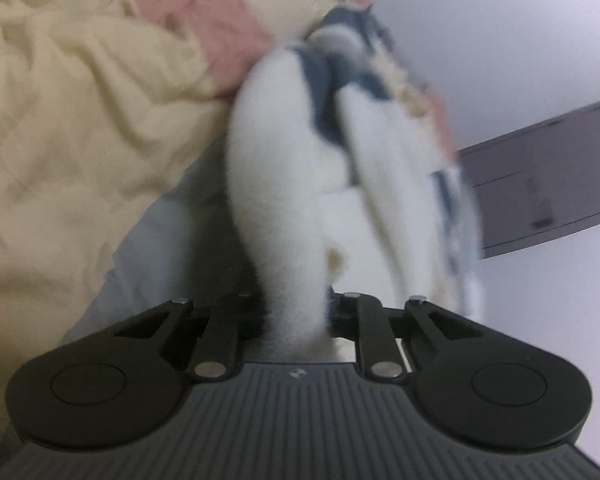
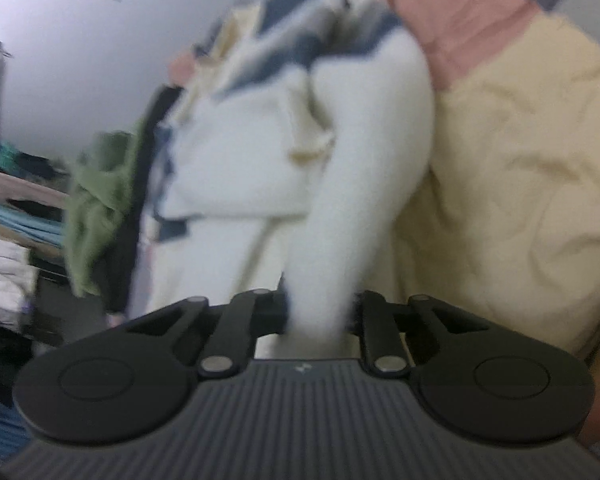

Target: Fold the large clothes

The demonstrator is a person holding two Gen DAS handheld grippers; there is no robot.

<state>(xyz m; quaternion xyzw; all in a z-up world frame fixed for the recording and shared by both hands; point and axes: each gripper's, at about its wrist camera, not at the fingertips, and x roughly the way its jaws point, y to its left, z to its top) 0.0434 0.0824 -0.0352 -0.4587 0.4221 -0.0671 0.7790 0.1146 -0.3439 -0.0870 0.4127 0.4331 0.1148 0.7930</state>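
Note:
A fluffy white garment with dark blue stripes hangs bunched in front of both cameras. My left gripper is shut on a white fold of it, the fabric pinched between the black jaws. In the right wrist view the same white and blue garment runs down into my right gripper, which is shut on another fold. Both views are blurred. The fingertips are hidden by the cloth.
A pale yellow garment and a pink one lie heaped behind. In the right wrist view the pale yellow garment fills the right side, a green cloth hangs left, and stacked clothes sit at far left. A grey cabinet stands by the wall.

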